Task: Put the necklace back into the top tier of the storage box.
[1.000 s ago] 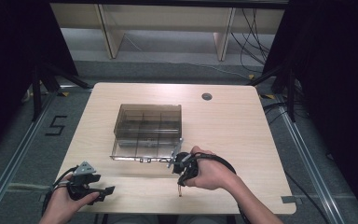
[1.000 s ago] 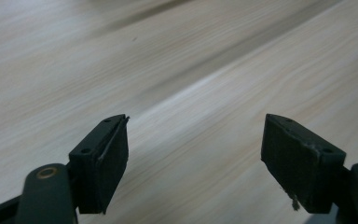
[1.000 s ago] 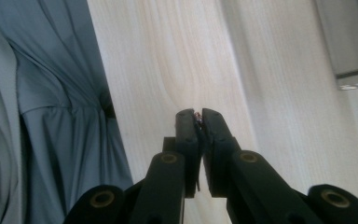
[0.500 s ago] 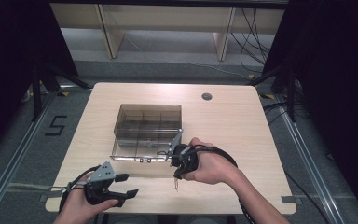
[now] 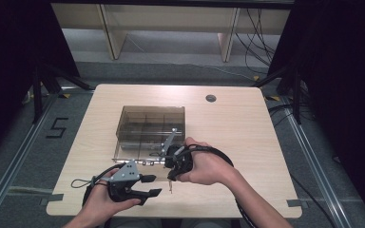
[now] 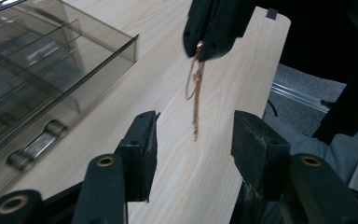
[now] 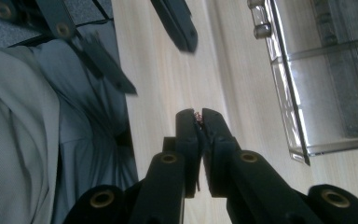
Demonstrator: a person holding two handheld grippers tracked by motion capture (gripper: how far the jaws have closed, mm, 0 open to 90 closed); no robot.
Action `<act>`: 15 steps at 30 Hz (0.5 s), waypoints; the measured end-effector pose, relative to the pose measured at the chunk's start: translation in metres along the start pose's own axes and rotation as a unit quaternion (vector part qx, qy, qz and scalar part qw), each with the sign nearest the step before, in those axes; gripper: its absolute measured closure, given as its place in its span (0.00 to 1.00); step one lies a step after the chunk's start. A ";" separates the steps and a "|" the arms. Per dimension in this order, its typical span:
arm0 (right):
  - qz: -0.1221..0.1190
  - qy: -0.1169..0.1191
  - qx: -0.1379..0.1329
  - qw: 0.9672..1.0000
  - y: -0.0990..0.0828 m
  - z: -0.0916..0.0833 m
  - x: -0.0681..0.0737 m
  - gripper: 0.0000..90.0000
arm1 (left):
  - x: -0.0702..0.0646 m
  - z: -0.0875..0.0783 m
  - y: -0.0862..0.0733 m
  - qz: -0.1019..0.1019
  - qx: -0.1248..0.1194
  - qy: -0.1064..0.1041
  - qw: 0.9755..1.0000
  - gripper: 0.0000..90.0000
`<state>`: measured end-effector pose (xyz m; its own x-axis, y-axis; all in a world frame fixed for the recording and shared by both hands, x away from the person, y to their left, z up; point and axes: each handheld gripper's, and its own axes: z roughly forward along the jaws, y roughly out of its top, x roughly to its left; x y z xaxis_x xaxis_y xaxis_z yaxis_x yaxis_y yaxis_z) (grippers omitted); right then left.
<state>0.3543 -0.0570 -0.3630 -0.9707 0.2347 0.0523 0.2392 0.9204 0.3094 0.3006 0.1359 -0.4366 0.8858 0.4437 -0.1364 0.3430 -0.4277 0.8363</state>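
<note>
- Left claw (image 5: 151, 185), black with a grey three-cornered plate on top, hovers low over the near edge of the pale wooden desk (image 5: 247, 123); its jaws are spread wide with nothing between them, and in the left gripper view (image 6: 193, 140) they open toward the dangling chain.
- Smoky transparent plastic organiser box (image 5: 151, 124) with inner dividers sits on the desk beyond both claws, its clear lid folded down toward the person; the compartments look empty, though the tint makes this hard to tell.
- Thin copper-coloured chain (image 6: 196, 91) hangs free in the air above the desk, just beside the box's near edge, between the two claws.
- Right claw (image 7: 199, 117) is pressed together on the chain's upper end, pointing down, held by the person's right hand (image 5: 208, 164).
- Chain looks very light, limp and prone to swing, and it would likely slip from a loose pinch; a hold squarely on its lower hanging length, jaws closed across the links, seems safest.
</note>
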 end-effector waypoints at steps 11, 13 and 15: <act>-0.012 0.005 -0.006 1.000 0.012 0.000 0.004 0.96 | 0.000 0.015 0.004 -0.001 0.003 -0.015 1.000 0.65; -0.023 0.008 -0.005 1.000 0.014 0.001 0.003 0.96 | 0.000 0.017 0.003 0.001 0.004 -0.012 1.000 0.68; 0.001 0.011 -0.011 1.000 0.015 0.001 0.007 0.96 | 0.000 0.017 0.003 0.005 0.005 -0.010 1.000 0.72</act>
<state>0.3508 -0.0413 -0.3591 -0.9706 0.2291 0.0737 0.2405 0.9130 0.3296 0.3071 0.1211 -0.4436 0.8954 0.4230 -0.1393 0.3375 -0.4406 0.8318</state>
